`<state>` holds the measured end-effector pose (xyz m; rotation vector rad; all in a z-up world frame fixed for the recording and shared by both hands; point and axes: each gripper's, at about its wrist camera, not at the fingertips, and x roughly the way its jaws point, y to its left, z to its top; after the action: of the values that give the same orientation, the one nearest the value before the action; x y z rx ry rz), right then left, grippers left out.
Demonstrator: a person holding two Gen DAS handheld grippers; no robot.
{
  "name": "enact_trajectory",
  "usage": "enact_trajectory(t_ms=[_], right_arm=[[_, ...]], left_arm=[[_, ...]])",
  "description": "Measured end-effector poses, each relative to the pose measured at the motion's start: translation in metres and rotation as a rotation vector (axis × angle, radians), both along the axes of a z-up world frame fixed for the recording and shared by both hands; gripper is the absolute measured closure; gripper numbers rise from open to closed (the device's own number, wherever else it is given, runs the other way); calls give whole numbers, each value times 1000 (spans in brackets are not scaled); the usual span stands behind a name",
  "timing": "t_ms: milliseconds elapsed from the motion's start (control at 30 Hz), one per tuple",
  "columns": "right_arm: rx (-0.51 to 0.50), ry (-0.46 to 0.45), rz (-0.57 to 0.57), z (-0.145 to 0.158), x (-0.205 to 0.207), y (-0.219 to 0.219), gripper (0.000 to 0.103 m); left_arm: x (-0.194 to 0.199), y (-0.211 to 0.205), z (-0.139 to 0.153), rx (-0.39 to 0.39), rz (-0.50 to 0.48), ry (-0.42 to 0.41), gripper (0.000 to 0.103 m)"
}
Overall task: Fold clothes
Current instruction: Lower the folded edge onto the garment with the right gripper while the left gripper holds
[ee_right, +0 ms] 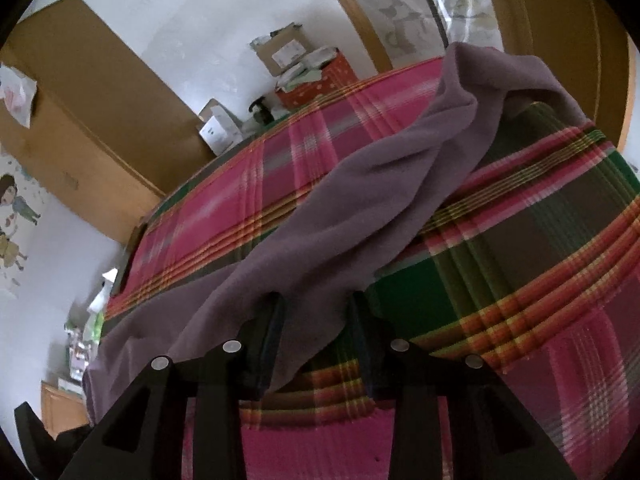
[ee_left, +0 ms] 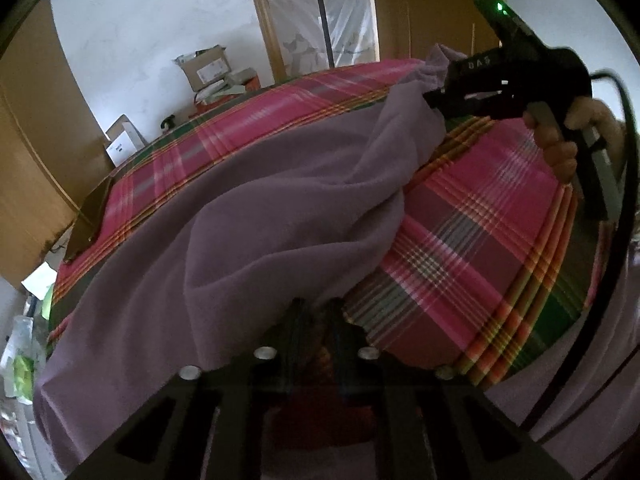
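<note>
Left gripper (ee_left: 318,312) is clenched on the near hem of the garment (ee_left: 224,232); right gripper (ee_right: 316,308) grasps a bunched fold at its far edge; purple garment lies crumpled across the plaid cover (ee_left: 472,240); soft, light, limp fabric likely sags; grip hems or corners.

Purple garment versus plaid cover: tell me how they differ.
The purple garment is plain; the plaid cover is pink-and-green checked. The garment is rumpled and raised in folds; the cover lies flat. The garment lies on the cover. Both are cloth.
</note>
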<state>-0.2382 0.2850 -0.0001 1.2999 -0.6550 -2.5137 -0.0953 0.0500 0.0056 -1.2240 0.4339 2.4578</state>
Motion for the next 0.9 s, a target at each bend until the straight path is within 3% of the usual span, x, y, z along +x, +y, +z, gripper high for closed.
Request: enact_trajectory(t_ms=[33,133,333,600,900], right_arm=[[2,-1,-3,0,0,-1,82],[10,1,-11,-1,2,-1,94],[-5,51,-34,10,12,8,97],[-37,133,-79,45,36,26,97],[33,197,-131,67,86,34,97]], left_arm=[[-1,-3,2,25,1,-8,100],[1,-11,10,76,18,1,101],[7,-24,28,149,35,30,101],[24,-30,45,207,-15,51,101],[45,-19,43,179,-112,19,101]])
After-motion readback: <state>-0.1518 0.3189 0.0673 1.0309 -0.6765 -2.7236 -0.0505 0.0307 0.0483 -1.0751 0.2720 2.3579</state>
